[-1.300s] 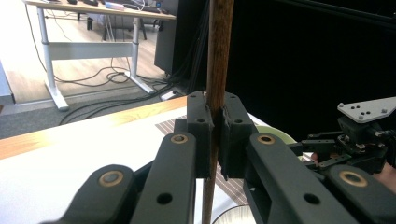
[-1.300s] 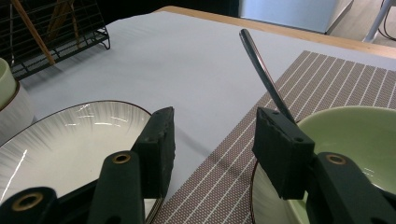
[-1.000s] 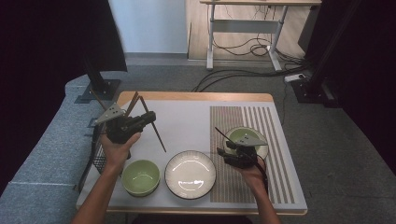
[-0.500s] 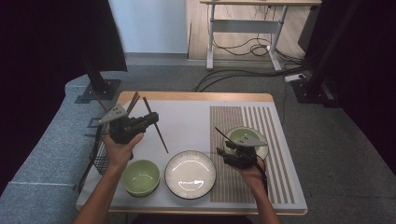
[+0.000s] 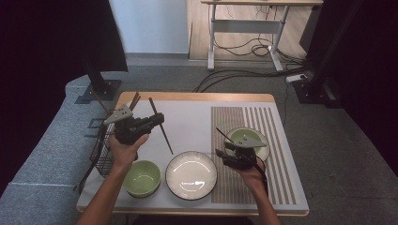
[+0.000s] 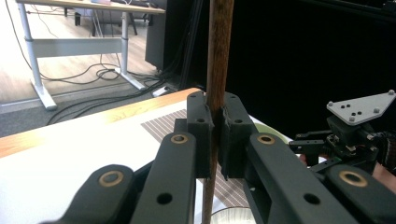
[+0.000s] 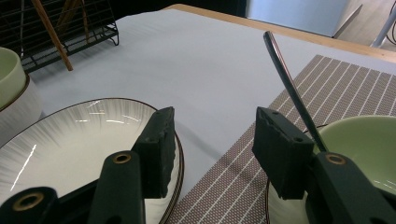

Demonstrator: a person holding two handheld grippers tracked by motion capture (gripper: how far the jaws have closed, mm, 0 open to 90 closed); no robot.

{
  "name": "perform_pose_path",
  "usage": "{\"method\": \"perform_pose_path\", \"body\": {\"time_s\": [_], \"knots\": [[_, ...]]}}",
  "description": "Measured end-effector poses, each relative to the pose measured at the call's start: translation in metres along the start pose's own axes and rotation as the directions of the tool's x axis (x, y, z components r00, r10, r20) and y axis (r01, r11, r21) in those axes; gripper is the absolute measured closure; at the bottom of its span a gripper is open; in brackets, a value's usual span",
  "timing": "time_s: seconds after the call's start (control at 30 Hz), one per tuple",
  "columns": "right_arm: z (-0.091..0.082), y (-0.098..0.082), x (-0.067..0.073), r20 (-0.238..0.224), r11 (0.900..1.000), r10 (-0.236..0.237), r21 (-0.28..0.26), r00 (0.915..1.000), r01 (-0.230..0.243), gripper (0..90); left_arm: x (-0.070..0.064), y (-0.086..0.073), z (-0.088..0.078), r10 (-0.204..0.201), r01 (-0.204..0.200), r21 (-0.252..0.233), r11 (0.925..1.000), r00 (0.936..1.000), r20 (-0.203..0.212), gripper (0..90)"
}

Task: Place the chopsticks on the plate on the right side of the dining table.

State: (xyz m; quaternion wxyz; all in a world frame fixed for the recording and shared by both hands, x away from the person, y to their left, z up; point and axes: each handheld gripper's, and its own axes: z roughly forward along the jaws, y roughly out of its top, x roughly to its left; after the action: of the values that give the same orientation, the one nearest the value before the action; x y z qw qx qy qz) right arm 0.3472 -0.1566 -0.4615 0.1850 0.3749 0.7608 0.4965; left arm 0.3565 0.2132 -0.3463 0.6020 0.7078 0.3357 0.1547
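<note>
No legible text or labels

Grey carpet floor (image 5: 155, 70) around the work area, giving way to light wood flooring (image 5: 244, 28) farther back. A white-legged desk (image 5: 213, 35) stands on the wood, with a tangle of black cables (image 5: 248, 70) spilling from beneath it onto the carpet. Pale wall panel (image 5: 150, 26) behind, centre-left. Black curtains (image 5: 47, 47) close both sides. A black stand base (image 5: 96, 91) sits at left, another (image 5: 312, 91) at right. Even, soft light.
</note>
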Motion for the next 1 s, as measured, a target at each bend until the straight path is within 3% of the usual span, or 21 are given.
{"method": "perform_pose_path", "body": {"time_s": [0.4,1.0], "knots": [[0.002,0.003,0.006,-0.015,1.0,-0.015,0.0,0.9998,0.015,48.9,-0.009,0.002,0.007,0.021,-0.021,0.007,0.9998,0.9997,0.012,84.3],[0.011,0.005,0.021,-0.043,0.999,-0.041,0.009,0.9982,0.042,48.9,-0.013,-0.001,0.013,0.012,-0.013,0.017,0.9998,0.9994,0.033,84.3]]}}
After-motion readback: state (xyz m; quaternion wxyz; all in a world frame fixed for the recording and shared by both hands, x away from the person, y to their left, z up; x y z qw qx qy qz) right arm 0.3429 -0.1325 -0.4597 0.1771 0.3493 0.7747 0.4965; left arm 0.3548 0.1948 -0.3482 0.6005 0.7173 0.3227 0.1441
